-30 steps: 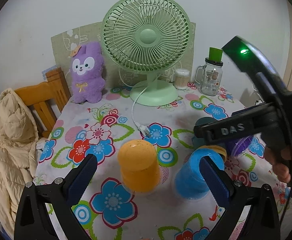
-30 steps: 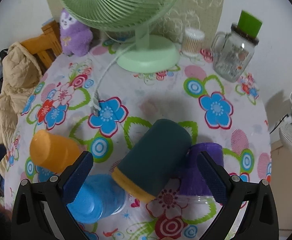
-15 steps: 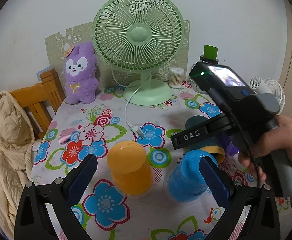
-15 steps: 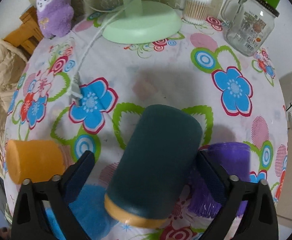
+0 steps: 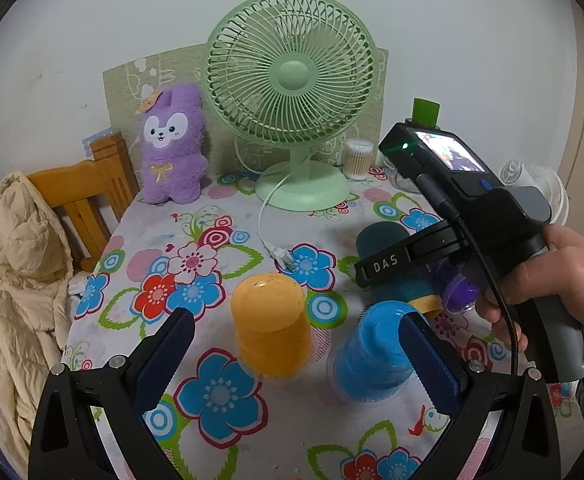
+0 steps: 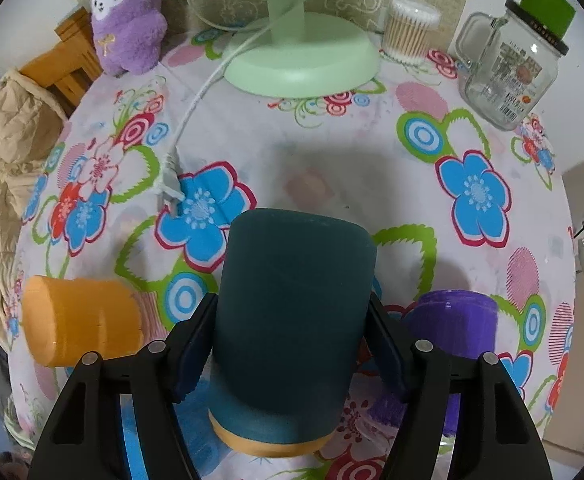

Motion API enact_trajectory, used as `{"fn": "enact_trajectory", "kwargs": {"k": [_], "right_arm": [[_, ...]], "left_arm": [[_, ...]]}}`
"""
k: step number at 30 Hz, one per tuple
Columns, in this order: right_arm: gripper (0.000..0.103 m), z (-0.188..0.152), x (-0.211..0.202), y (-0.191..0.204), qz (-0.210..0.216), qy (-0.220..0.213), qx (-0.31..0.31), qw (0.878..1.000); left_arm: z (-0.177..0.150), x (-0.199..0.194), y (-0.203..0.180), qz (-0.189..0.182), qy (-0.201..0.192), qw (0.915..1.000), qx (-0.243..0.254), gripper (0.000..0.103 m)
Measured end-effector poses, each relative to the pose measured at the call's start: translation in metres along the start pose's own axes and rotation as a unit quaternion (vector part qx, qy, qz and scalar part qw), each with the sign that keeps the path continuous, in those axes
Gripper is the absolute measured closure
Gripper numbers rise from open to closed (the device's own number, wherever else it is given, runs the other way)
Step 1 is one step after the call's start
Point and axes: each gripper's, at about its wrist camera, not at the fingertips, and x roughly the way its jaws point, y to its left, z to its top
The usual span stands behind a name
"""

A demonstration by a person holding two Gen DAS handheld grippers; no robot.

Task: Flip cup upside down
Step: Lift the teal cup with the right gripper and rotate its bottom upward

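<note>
A dark teal cup [image 6: 292,320] with an orange rim stands bottom up on the flowered tablecloth. My right gripper [image 6: 290,356] is shut on its sides; its pads [image 6: 190,364] press the cup. The cup also shows in the left wrist view [image 5: 388,264], behind the right gripper's body. An orange cup [image 5: 270,322] and a blue cup [image 5: 376,352] stand upside down in front of my left gripper [image 5: 298,360], which is open and empty. A purple cup [image 6: 452,332] stands just right of the teal one.
A green fan [image 5: 292,92] with its white cord and plug [image 6: 170,184] stands at the back. A glass jar [image 6: 508,72], a cotton swab box [image 6: 410,28] and a purple plush [image 5: 172,148] are at the back. A wooden chair [image 5: 84,196] with a beige jacket is at left.
My right gripper has come down around the teal cup and closed on it. The left gripper has stayed open, drawing back slightly.
</note>
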Motion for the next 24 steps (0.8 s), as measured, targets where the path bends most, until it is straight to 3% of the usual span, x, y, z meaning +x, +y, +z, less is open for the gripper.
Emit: {"fn": "enact_trajectory", "kwargs": {"k": [13,24], "right_arm": [[0.033,-0.012,-0.033,0.000,0.011,-0.027,-0.003,1.000],[0.034,-0.025,-0.061,0.000,0.011,-0.047,-0.010,0.999]], "left_arm": [[-0.009,-0.017,0.003,0.004,-0.006,0.9999,-0.011,0.000],[-0.019,-0.034,-0.011,0.000,-0.015,0.9998,0.009,0.000]]}}
